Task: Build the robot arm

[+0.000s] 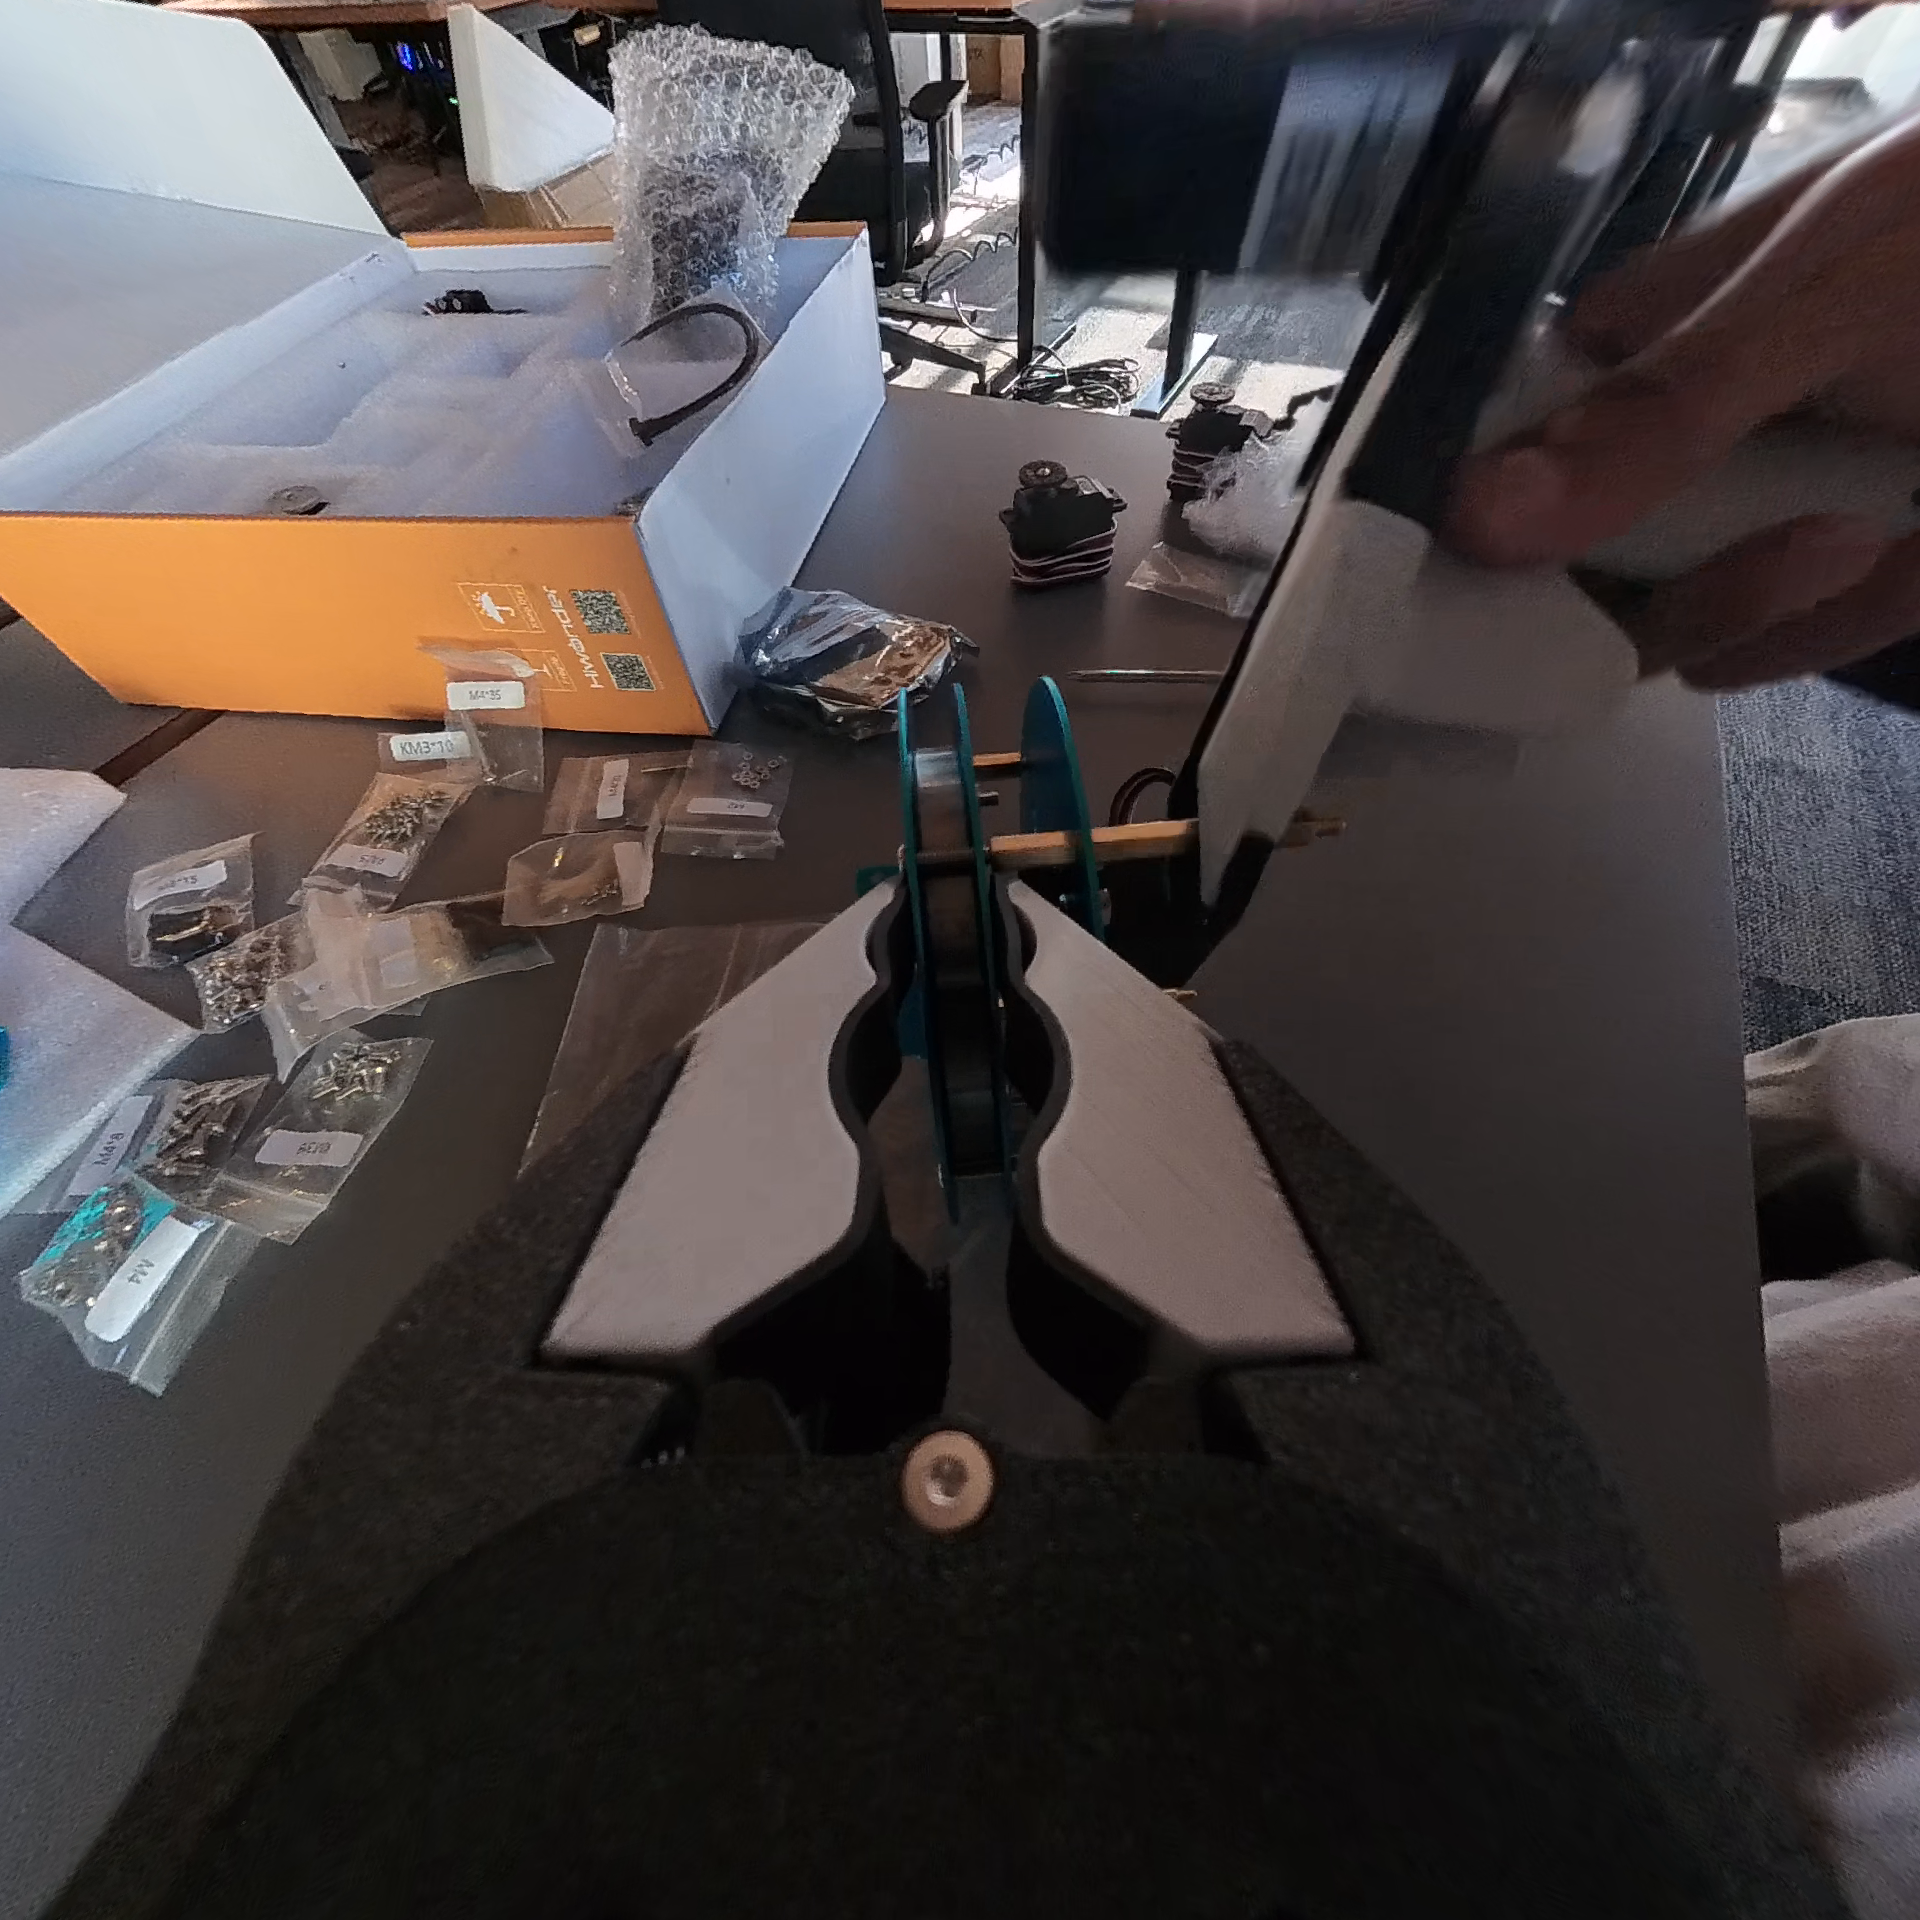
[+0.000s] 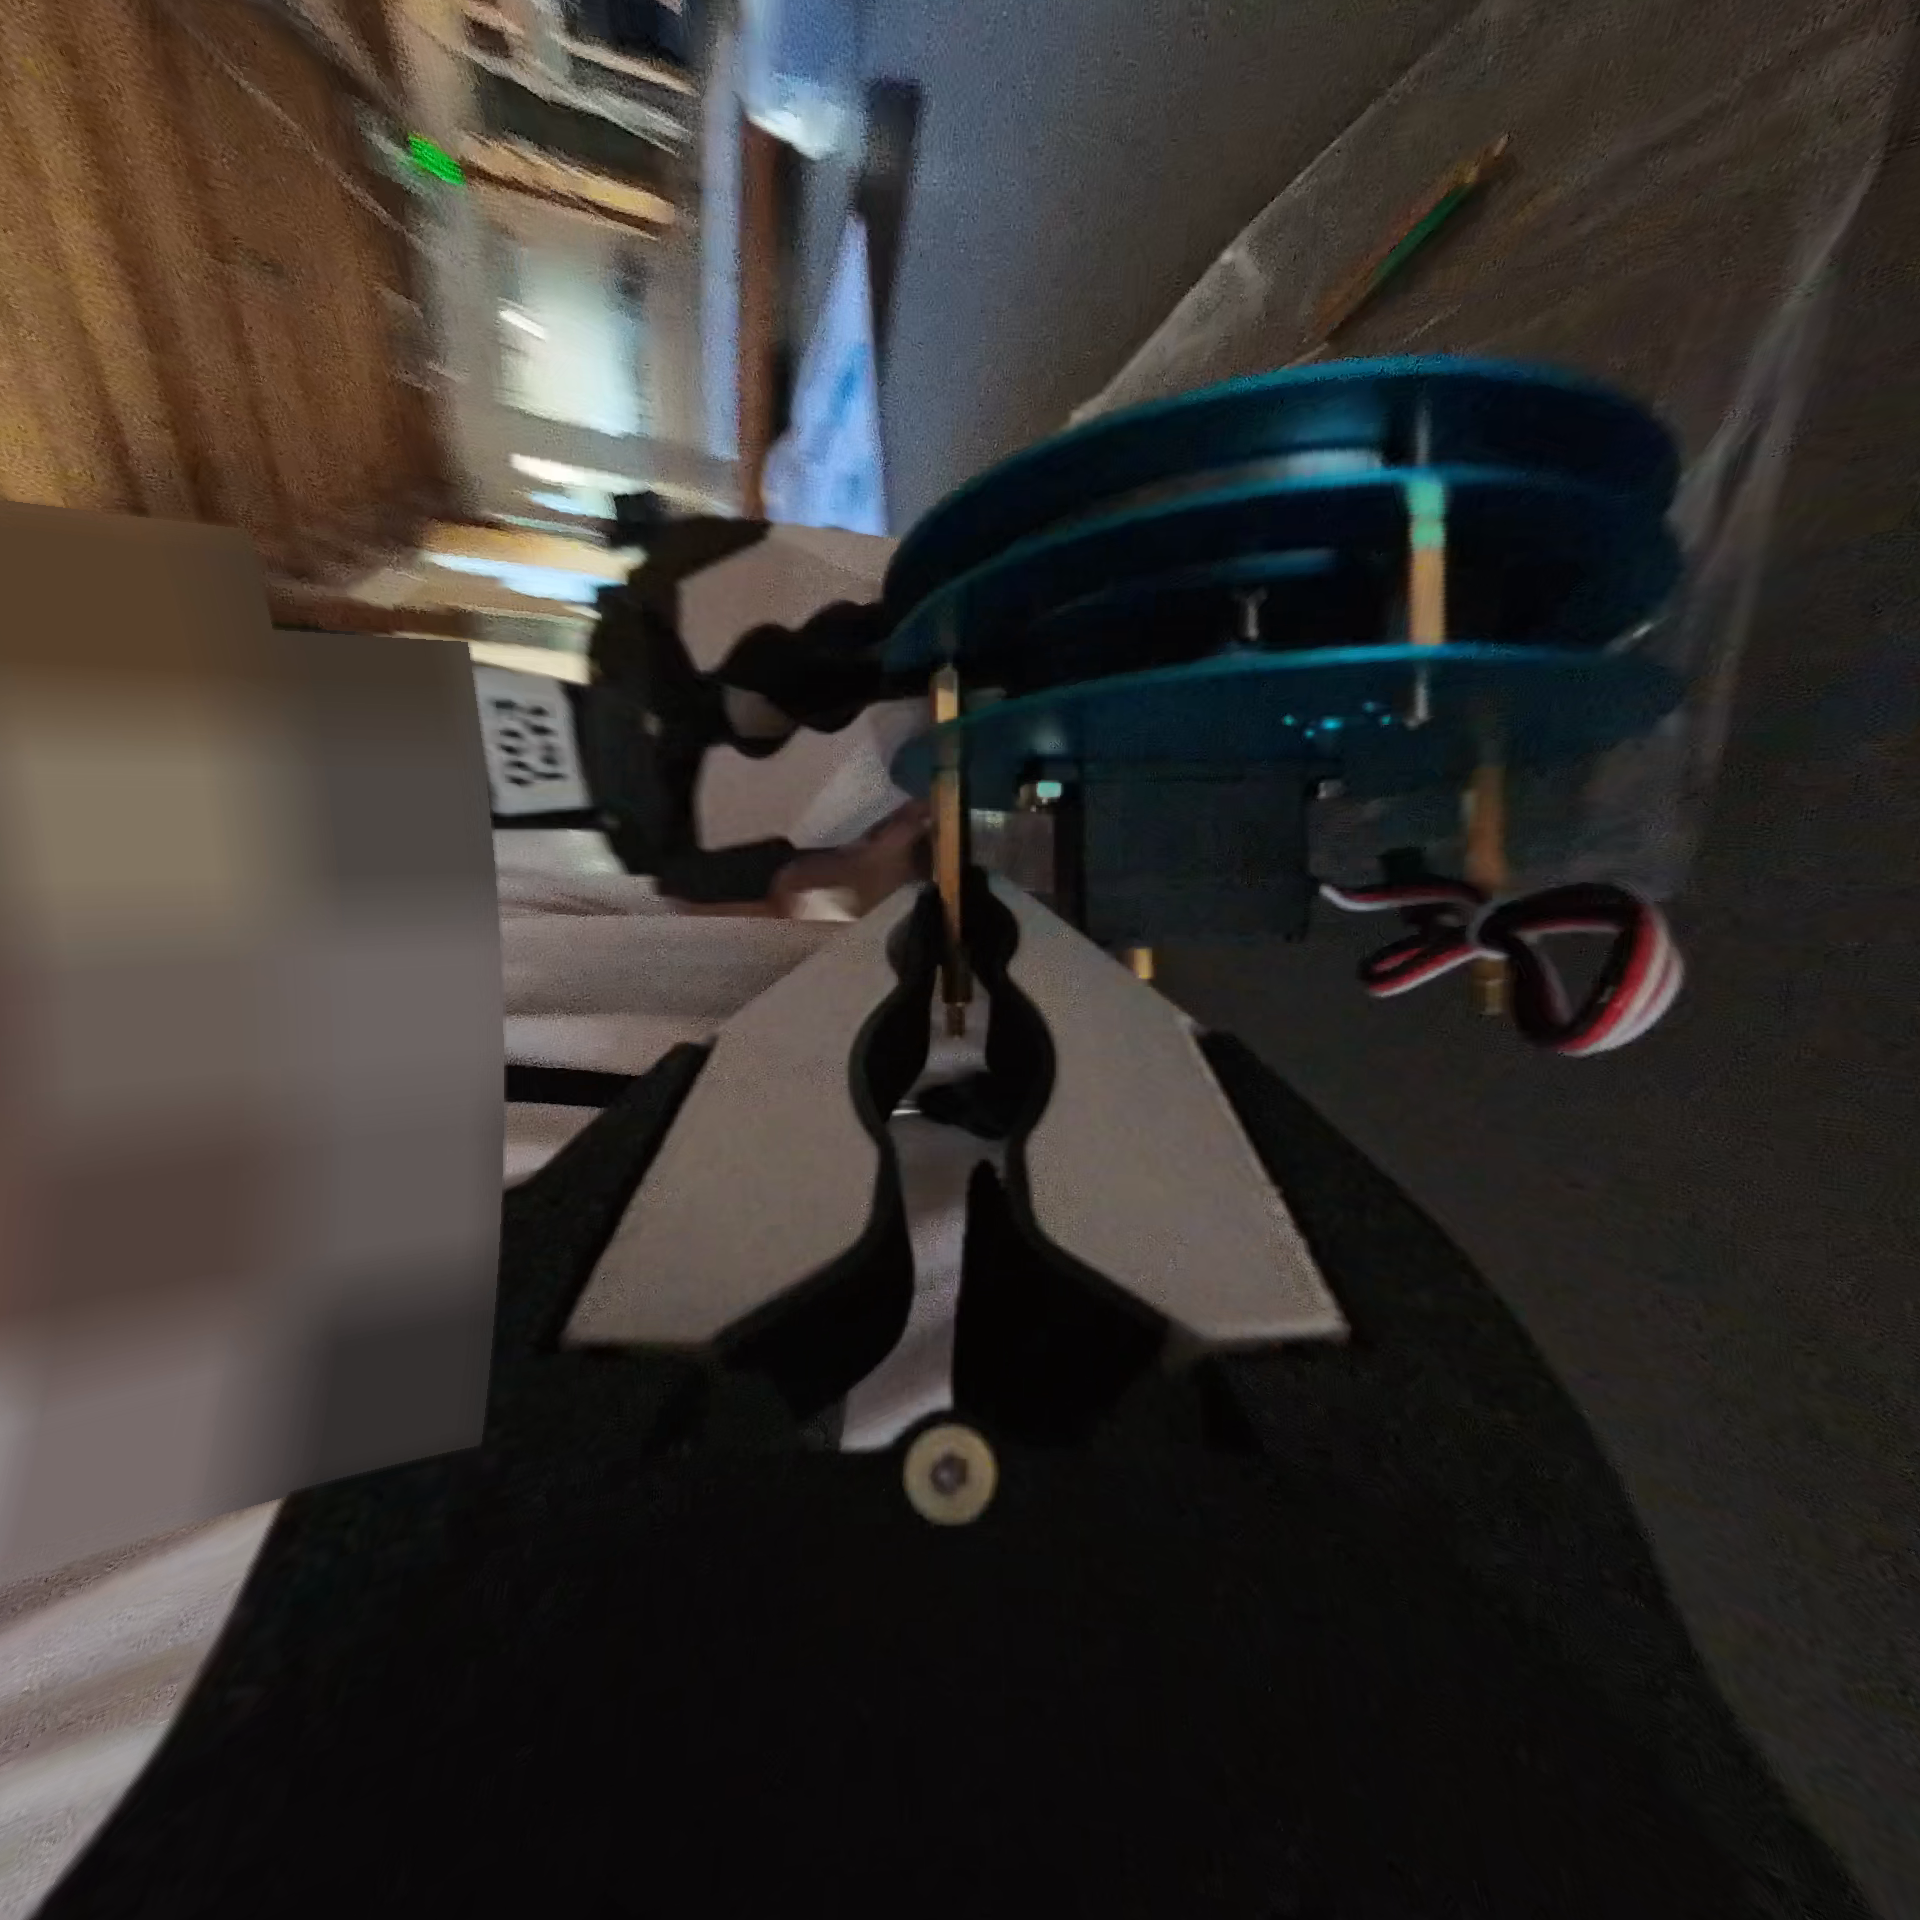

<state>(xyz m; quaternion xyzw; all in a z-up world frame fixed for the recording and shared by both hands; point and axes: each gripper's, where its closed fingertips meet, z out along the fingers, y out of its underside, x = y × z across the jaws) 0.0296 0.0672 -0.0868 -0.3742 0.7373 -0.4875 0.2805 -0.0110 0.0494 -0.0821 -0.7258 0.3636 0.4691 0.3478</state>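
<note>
In the left wrist view, the far left of the frame holds white foam sheets (image 1: 52,831), and beside them a scatter of small clear screw bags (image 1: 301,997) lies on the dark table (image 1: 1455,1143). Above these, at upper left, sits an open orange box (image 1: 343,613) with a bubble-wrap pouch (image 1: 707,166) standing in it. At centre the left gripper (image 1: 951,914) has its fingers pinching the edge of a blue plate stack (image 1: 935,831), which stands on edge between them. Past it, a servo (image 1: 1060,520) rests on the table. At the right of the frame the right gripper (image 1: 1236,831) comes down at a slant and meets a brass standoff (image 1: 1091,840) that sticks out sideways from the stack; a hand (image 1: 1714,468) grips its body.

In the right wrist view a blurred patch fills the left. At centre the right gripper's fingers are pressed onto the standoff, with the plates above and a striped cable (image 2: 1538,956) hanging at right.

The stack looks stiff and light, but the plates are thin and smooth, so an edge grip may slip or twist. The standoffs look like the firmer hold, though slender, and the cable seems best left alone.
</note>
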